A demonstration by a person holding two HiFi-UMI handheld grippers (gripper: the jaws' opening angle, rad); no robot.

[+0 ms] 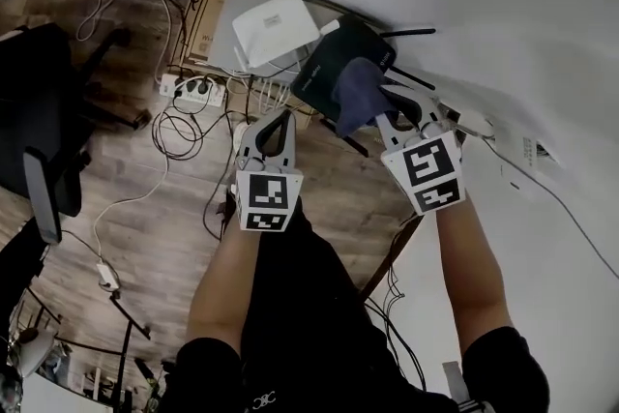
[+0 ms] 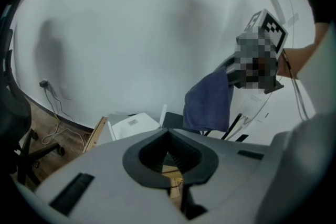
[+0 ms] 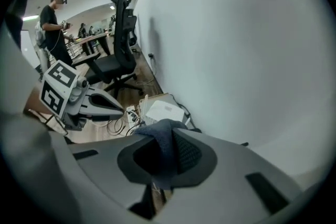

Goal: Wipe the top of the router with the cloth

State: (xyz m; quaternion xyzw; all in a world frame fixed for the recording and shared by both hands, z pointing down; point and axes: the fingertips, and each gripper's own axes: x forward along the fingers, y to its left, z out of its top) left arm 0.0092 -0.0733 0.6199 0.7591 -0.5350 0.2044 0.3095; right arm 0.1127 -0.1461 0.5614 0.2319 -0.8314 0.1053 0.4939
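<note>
A dark blue cloth (image 1: 358,95) hangs from my right gripper (image 1: 395,103), which is shut on its upper edge. The cloth dangles over a black router (image 1: 338,61) with antennas, standing by the wall; whether it touches the router I cannot tell. A white router (image 1: 275,30) lies just left of it on a cardboard box (image 1: 207,16). In the right gripper view the cloth (image 3: 164,145) fills the gap between the jaws. My left gripper (image 1: 283,123) is held shut and empty, nearer to me than the white router (image 2: 133,125), with the cloth (image 2: 209,102) to its right.
A power strip (image 1: 193,92) and tangled cables (image 1: 179,132) lie on the wooden floor left of the routers. A black office chair (image 1: 44,111) stands at far left. The white wall (image 1: 503,5) runs behind. People stand far off (image 3: 52,23).
</note>
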